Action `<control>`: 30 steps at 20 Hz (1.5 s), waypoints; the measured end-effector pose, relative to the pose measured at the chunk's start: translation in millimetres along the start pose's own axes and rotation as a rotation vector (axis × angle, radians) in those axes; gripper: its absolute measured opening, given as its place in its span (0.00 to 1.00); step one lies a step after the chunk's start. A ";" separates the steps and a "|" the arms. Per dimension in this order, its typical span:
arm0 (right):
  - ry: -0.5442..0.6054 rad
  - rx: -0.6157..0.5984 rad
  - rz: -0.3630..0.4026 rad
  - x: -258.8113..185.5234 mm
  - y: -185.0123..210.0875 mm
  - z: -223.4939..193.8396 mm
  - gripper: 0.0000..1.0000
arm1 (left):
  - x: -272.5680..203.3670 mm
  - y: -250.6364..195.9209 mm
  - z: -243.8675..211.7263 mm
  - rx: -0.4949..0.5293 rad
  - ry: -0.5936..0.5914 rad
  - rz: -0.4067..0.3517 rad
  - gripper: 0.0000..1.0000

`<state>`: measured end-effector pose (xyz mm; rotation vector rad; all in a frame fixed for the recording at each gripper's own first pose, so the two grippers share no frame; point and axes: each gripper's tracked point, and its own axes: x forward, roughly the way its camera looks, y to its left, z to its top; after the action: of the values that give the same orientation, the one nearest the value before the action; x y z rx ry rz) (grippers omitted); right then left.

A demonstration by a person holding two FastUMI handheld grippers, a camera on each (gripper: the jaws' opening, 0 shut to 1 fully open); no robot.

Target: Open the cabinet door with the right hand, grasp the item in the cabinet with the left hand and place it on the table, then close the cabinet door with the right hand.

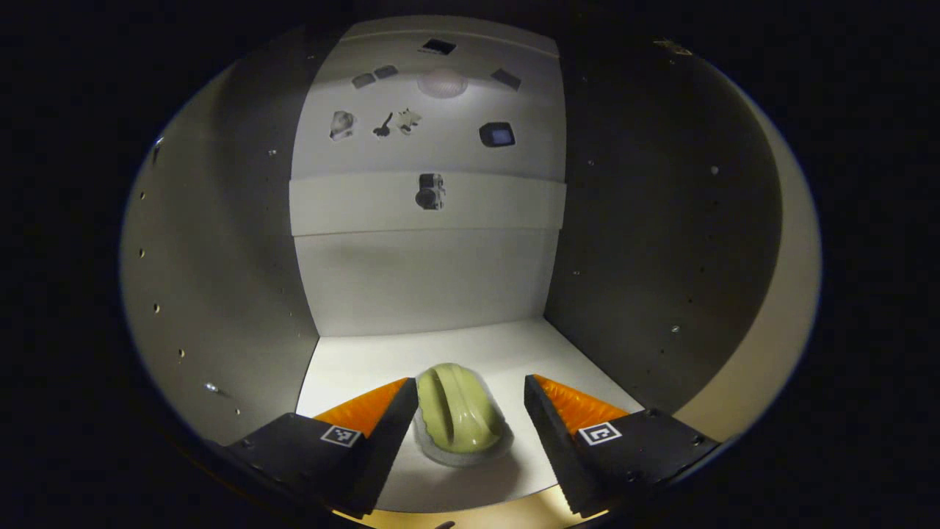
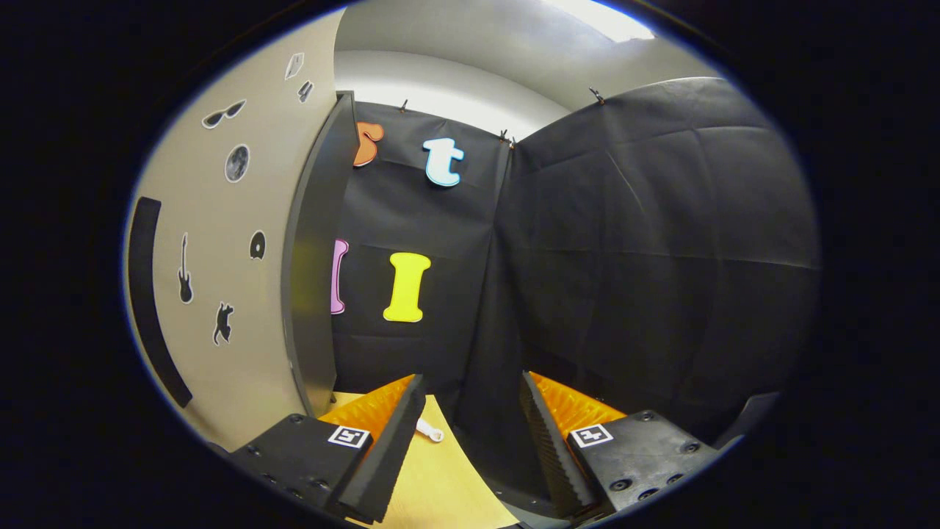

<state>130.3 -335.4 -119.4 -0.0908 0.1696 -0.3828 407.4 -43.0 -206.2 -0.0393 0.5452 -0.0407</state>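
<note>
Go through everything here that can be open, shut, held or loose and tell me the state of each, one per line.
Cabinet door: swung open.
Green item: lying on the cabinet floor, between the left gripper's fingers, not yet pinched.
Left gripper: open, straddling the green item.
Right gripper: open, holding nothing, beside the open door.

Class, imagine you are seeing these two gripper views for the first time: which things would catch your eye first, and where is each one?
First, the pale green item on the cabinet's white floor, lying between the open fingers of the left gripper, which do not yet touch it. Next, the small picture stickers on the cabinet's back wall. In the right gripper view, the open cabinet door with dark stickers stands left of the open right gripper.
</note>
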 end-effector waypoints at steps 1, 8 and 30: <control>0.008 -0.003 0.003 4.3 -0.1 -3.1 0.83 | 4.6 2.6 -1.8 0.007 0.014 0.014 0.91; 0.020 -0.003 0.008 20.3 -6.3 -8.9 0.84 | 30.7 5.2 -25.5 -0.020 0.139 0.050 0.55; 0.009 0.070 0.148 -11.3 21.4 -5.3 0.84 | -99.1 -26.9 -23.1 -0.066 0.029 0.071 0.23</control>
<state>126.8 -311.6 -125.5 -0.0074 0.1700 -0.2414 309.9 -65.7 -173.4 -0.0840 0.5765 0.0461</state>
